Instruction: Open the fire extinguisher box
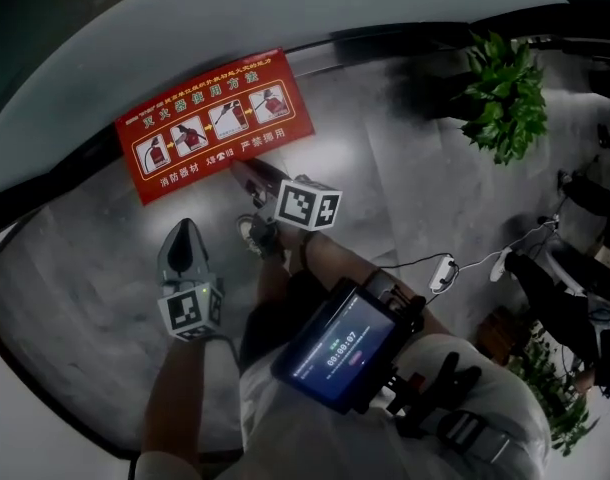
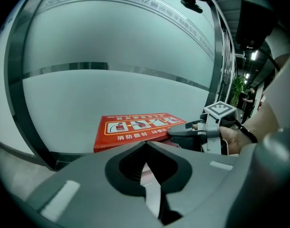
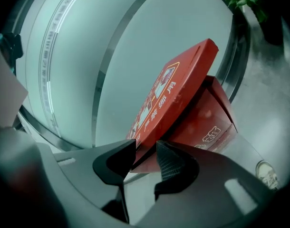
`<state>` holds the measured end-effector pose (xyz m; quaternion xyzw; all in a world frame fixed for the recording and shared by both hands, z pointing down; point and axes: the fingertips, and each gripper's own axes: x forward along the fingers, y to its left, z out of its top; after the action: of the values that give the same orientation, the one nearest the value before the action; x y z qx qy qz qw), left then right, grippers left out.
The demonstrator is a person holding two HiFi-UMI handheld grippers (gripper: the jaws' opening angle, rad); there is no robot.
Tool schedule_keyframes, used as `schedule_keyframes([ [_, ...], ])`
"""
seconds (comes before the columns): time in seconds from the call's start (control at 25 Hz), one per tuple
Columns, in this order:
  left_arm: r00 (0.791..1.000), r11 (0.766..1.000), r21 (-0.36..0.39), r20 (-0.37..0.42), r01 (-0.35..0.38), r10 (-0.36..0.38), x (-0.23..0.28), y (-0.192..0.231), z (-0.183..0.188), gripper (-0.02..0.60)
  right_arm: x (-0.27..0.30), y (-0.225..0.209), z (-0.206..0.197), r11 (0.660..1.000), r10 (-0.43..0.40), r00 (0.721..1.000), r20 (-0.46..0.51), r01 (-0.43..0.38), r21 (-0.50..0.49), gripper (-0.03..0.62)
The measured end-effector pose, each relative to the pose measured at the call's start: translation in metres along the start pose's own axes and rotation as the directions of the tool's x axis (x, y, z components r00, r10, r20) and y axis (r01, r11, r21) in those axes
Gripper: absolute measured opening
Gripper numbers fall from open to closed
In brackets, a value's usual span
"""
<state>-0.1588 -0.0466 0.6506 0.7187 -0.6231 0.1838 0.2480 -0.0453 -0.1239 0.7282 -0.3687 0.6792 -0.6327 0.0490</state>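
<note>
Between the jaws of the right hand-held gripper [image 3: 146, 146], the box lid [image 3: 176, 80] is being pinched, standing barely ajar; the left hand-held gripper [image 2: 145, 146] is idling, pressed together.

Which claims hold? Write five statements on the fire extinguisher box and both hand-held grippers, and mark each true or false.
1. The right hand-held gripper has the edge of the red lid between its jaws. True.
2. The left hand-held gripper also holds the lid. False: its jaws are together and empty, short of the box.
3. The lid lies flush on the box body. False: a gap shows between them in the right gripper view.
4. A green plant shows to the right of the box in the head view. True.
5. The box backs onto a brick wall. False: the wall is smooth, pale and glass-like.
</note>
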Motion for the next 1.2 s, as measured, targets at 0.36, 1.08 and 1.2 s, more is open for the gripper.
schedule_keyframes([
  [0.36, 1.0, 1.0, -0.006, 0.024, 0.004, -0.004, -0.008, 0.0, 0.005, 0.002, -0.002, 0.0, 0.0, 0.987, 0.002, 0.994, -0.105, -0.019, -0.16, 0.153],
  [1.08, 0.997, 1.0, -0.009, 0.068, 0.026, -0.025, -0.019, 0.014, 0.015, 0.002, -0.013, 0.022, 0.007, 0.982, -0.011, 0.98, -0.201, -0.028, -0.188, 0.143],
  [1.2, 0.997, 1.0, -0.015, 0.074, 0.021, -0.019, -0.027, 0.014, 0.023, 0.002, -0.02, 0.038, 0.012, 0.976, -0.024, 0.975, -0.222, -0.025, -0.218, 0.14],
])
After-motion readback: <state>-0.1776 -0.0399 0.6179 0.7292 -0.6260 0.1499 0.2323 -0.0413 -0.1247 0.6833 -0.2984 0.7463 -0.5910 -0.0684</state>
